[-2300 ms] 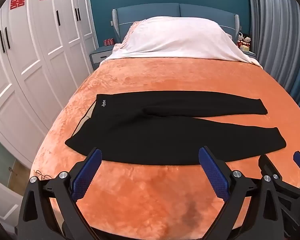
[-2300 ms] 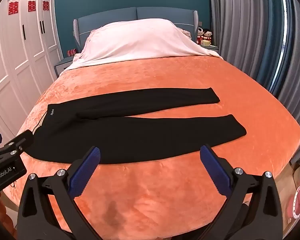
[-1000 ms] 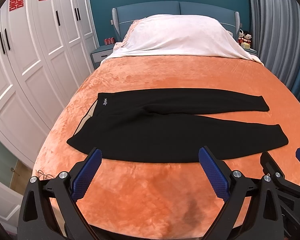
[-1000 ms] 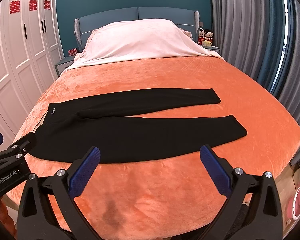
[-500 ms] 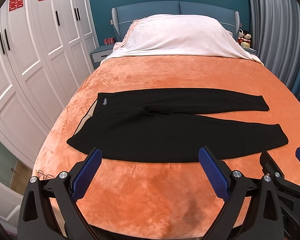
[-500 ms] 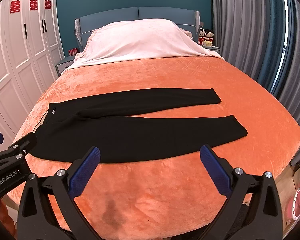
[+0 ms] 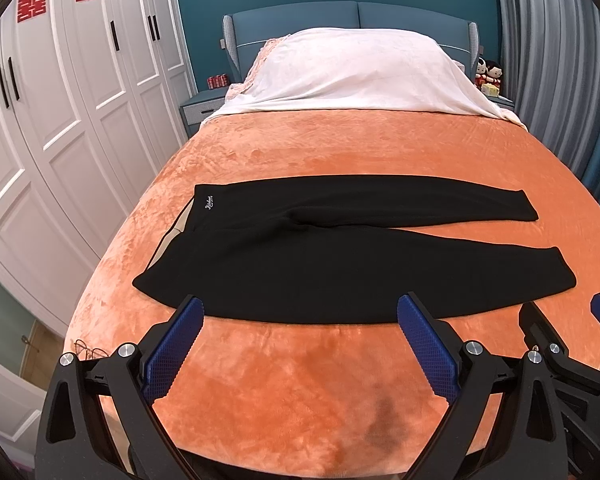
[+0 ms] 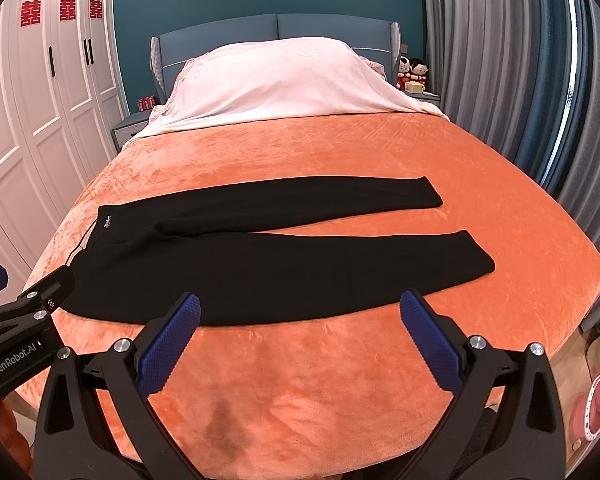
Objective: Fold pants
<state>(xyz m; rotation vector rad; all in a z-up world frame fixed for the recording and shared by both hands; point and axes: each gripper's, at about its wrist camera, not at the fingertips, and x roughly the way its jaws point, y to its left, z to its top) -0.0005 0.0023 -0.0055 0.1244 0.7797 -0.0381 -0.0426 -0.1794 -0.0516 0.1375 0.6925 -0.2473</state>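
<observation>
Black pants lie flat across the orange bed, waistband at the left, both legs spread apart and running right; they also show in the right wrist view. My left gripper is open and empty, held above the bed's near edge just short of the near leg. My right gripper is open and empty, likewise just short of the near leg's edge. The right gripper's fingers show at the left wrist view's lower right; the left gripper's finger shows at the right wrist view's lower left.
The orange blanket covers the bed, with a dark stain near the front edge. White pillows lie under a cover at the headboard. White wardrobes stand left, grey curtains right.
Both grippers have barely moved; the views shifted very slightly. The pants lie the same.
</observation>
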